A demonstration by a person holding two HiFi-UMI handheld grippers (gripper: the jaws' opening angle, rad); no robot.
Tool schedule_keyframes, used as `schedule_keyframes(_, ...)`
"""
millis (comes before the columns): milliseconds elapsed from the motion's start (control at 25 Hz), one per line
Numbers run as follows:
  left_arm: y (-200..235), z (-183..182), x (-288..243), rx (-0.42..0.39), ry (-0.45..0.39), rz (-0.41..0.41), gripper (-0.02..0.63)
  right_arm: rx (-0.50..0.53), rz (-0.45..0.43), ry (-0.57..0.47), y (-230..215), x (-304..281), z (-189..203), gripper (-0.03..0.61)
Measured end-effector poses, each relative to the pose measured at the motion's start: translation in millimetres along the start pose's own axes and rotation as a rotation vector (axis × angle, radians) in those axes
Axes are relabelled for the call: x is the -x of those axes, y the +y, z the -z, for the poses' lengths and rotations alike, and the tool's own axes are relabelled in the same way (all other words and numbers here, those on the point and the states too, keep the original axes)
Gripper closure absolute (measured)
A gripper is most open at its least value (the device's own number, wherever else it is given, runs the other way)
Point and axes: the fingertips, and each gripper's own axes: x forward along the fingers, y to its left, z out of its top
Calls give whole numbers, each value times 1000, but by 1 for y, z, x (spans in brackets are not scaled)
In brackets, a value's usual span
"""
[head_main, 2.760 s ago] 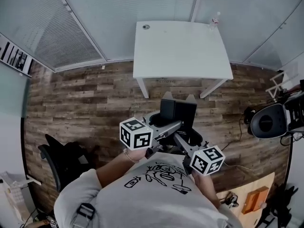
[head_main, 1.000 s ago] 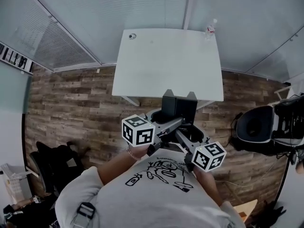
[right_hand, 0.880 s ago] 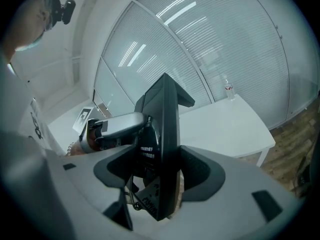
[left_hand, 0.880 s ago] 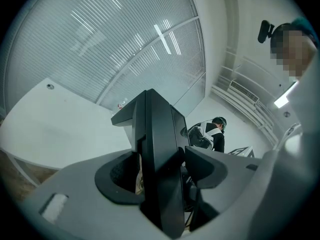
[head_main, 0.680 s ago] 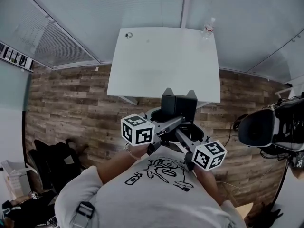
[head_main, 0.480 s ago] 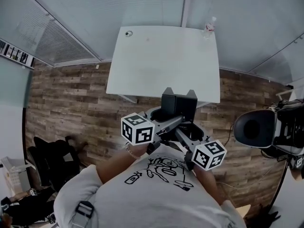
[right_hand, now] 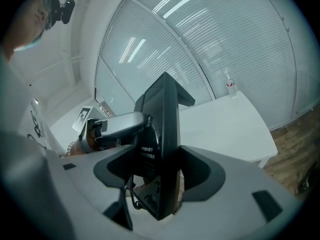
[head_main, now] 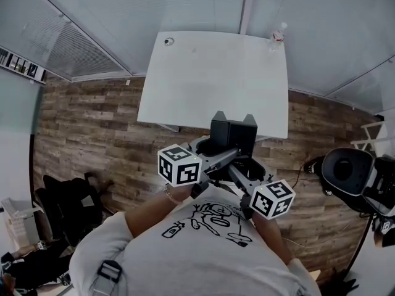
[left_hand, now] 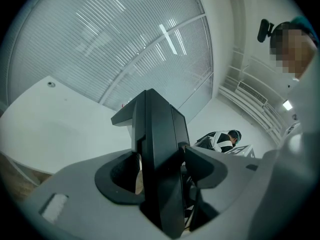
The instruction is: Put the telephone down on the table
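Black, stiff plastic, the telephone (head_main: 232, 135) hangs at frame centre, by the near edge of the white table (head_main: 210, 73). The left gripper (head_main: 213, 160) and right gripper (head_main: 237, 174) clamp it from opposite sides. It looks light but smooth, so its flat side faces seem the safest hold.

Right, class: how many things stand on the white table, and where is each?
2 on the table: a small round object near the far left corner, a clear bottle at the far right corner. The held telephone hides a little of the near edge.
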Motion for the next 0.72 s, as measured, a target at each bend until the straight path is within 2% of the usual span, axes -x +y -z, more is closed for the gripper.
schedule_keyframes(280, 25, -35, -5, 17, -35, -14, 330, 24, -16, 26, -8, -30, -32, 318)
schedule_keyframes(720, 97, -114, 12, 26, -88, -38, 330, 69, -48, 59, -3, -120, -92, 318)
